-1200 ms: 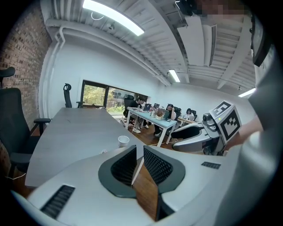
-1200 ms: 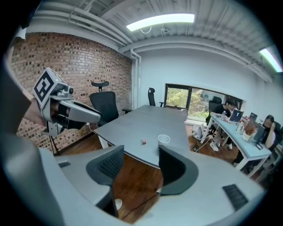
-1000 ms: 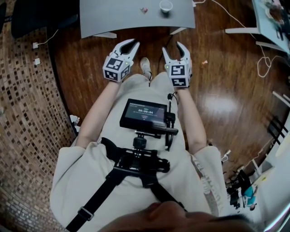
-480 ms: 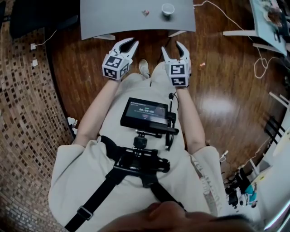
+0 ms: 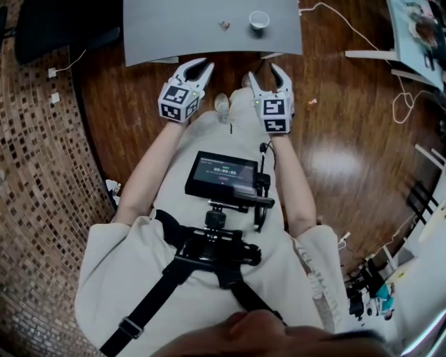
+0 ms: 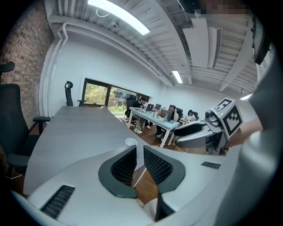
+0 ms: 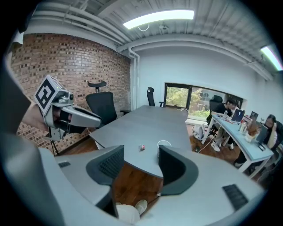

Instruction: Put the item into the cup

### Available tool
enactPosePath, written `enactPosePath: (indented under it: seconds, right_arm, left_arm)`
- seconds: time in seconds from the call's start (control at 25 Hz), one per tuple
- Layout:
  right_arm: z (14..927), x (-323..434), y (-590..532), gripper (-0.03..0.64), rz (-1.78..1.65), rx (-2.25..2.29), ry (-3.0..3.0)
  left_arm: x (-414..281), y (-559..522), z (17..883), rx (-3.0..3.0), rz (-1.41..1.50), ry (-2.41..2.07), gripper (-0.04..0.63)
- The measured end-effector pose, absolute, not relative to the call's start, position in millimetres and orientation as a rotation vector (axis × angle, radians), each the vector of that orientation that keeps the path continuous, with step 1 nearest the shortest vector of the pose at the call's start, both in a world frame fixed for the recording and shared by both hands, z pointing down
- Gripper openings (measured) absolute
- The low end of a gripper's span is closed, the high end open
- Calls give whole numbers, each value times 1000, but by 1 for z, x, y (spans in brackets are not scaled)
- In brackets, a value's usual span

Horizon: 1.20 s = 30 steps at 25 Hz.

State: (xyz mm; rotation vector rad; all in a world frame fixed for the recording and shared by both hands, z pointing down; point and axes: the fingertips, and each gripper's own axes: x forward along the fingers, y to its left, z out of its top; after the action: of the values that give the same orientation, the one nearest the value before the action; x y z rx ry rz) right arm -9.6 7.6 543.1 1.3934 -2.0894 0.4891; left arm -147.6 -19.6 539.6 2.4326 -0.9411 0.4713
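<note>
one small reddish item (image 5: 224,25) lies on the grey table (image 5: 174,31), near its front edge and a little to the left of the white cup (image 5: 258,20). the two are apart, and the cup stands upright, its inside too small to read. both have slid lower in the head view over the last second and more tabletop shows, so the person seems to be walking up to the table. the shoe (image 5: 221,104) between the grippers shows less than it did a moment ago, which fits a step forward. the right gripper (image 5: 265,72) is held out in front of the body with its jaws wide apart and nothing between them; in its own view the item and cup sit framed beyond the gap. the left gripper (image 5: 198,67) has its jaws drawn close, only a narrow slit left between the pads, and it holds nothing. neither gripper is over the table yet. i judge the task not begun: the approach is closing the distance, and the wide right claw looks the readier one to reach for the item.
</note>
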Motion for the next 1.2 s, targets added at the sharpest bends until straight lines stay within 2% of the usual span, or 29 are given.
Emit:
enactPosePath:
  seconds: [0.32,0.64,1.2]
  right_arm:
    - [536,-3,-2,262,504,1377,-2089]
    - [576,20,-75,262,536,1335,-2141]
    - [584,11,-42,262,620,1265,-2120]
  left_arm:
    - [-134,-22,549,2402,508,-918,54]
    - [-106,-80,614,2325,579,-947,52]
    - [-118,-85,639,2276,661,-1014,54]
